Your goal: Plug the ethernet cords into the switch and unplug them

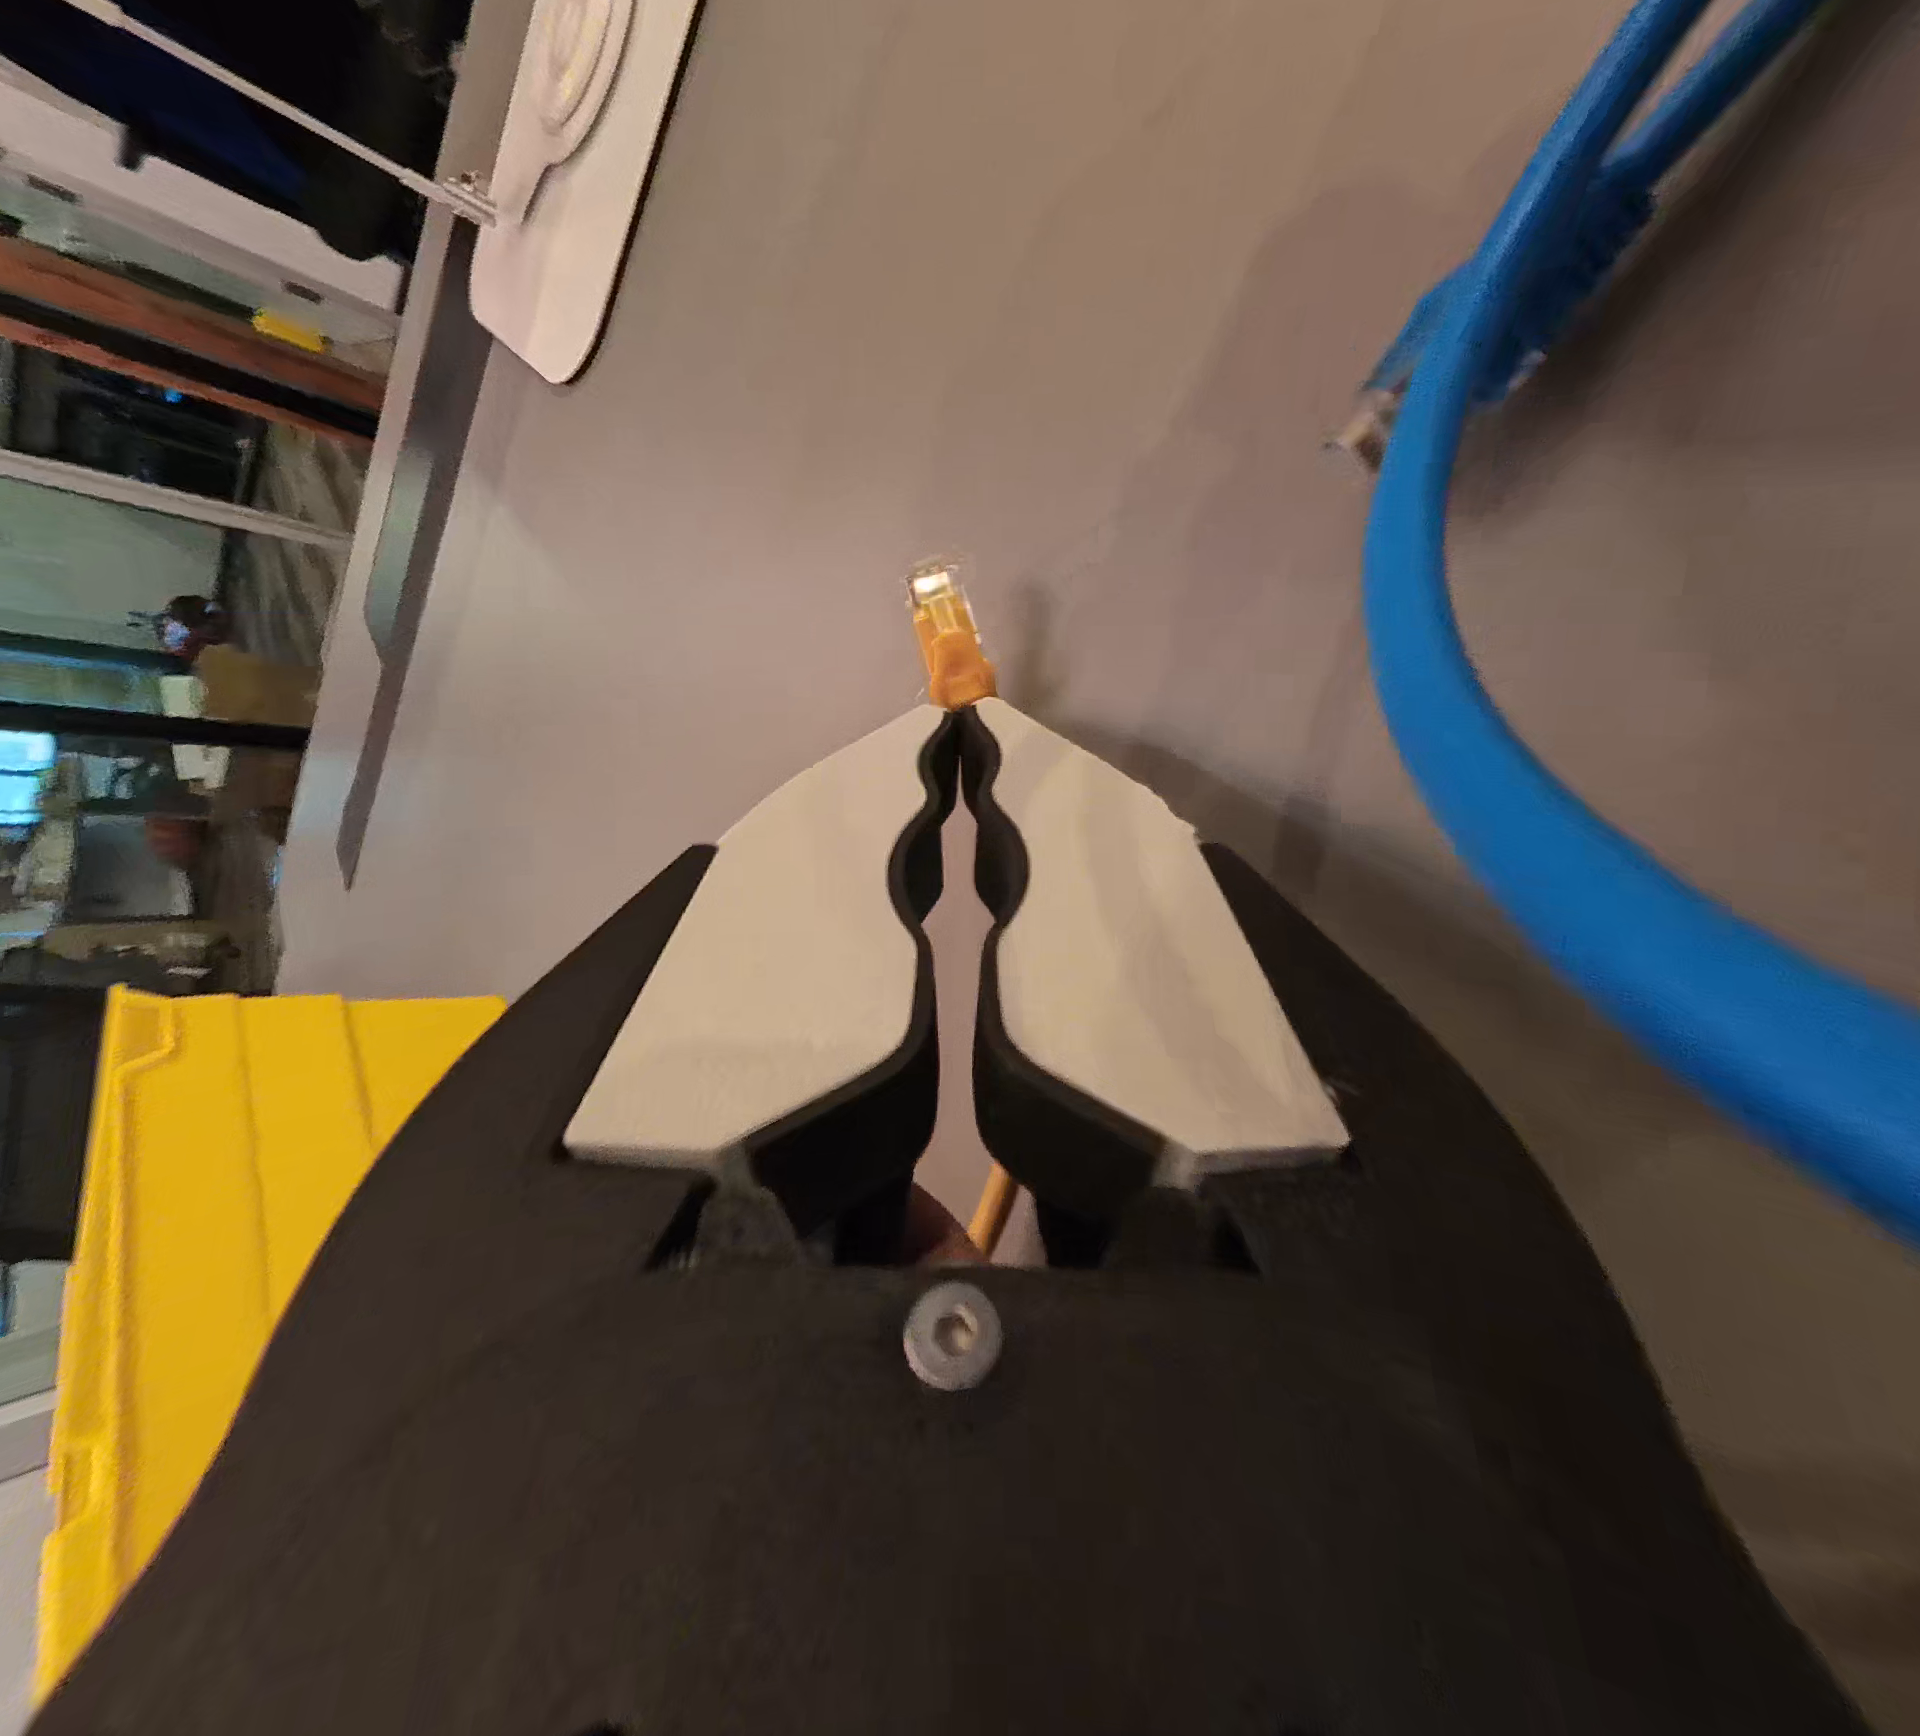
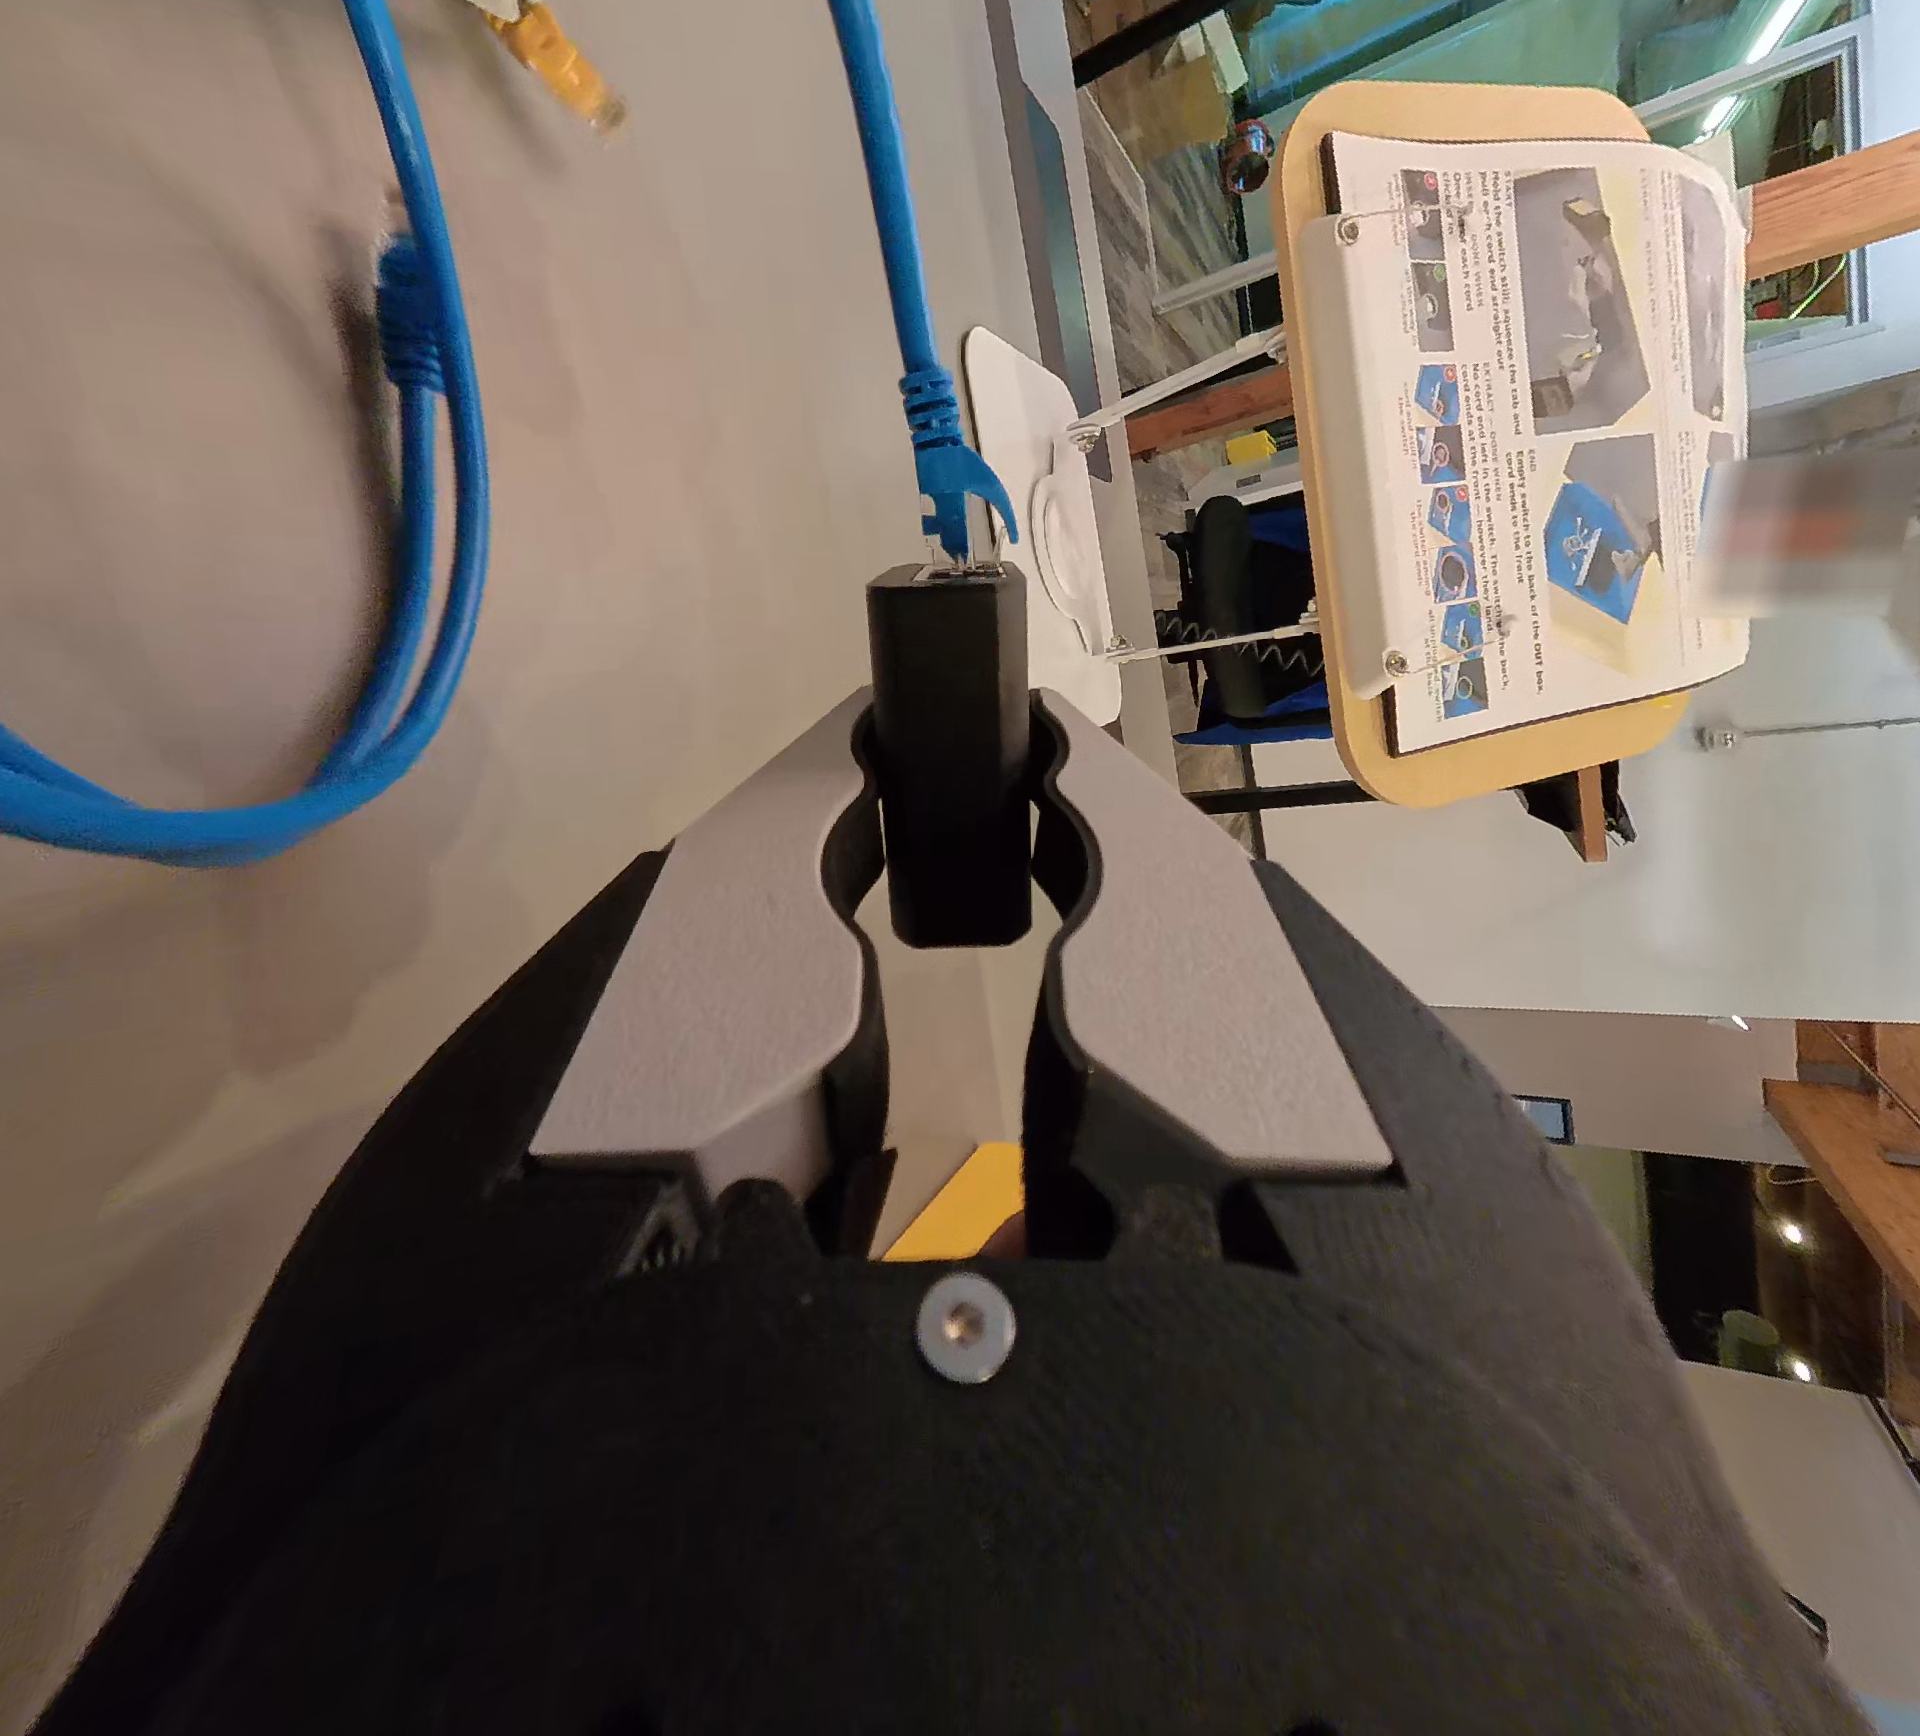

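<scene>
My left gripper (image 1: 961,720) is shut on an orange ethernet cord; its plug (image 1: 948,637) sticks out past the fingertips above the grey table (image 1: 1039,232). The cord runs back between the fingers (image 1: 992,1213). My right gripper (image 2: 951,730) is shut on the black switch (image 2: 951,751), held upright. A blue ethernet plug (image 2: 940,460) sits in a port on the switch's far end. The left gripper's tips and the orange plug (image 2: 561,60) also show at the top left of the right wrist view.
The blue cord loops over the table (image 2: 436,439), (image 1: 1455,647), with a loose blue plug (image 1: 1377,413) lying on it. A yellow bin (image 1: 239,1271) stands at lower left. A white pad (image 1: 582,76) lies near the table edge. An instruction board (image 2: 1507,439) stands beyond the table.
</scene>
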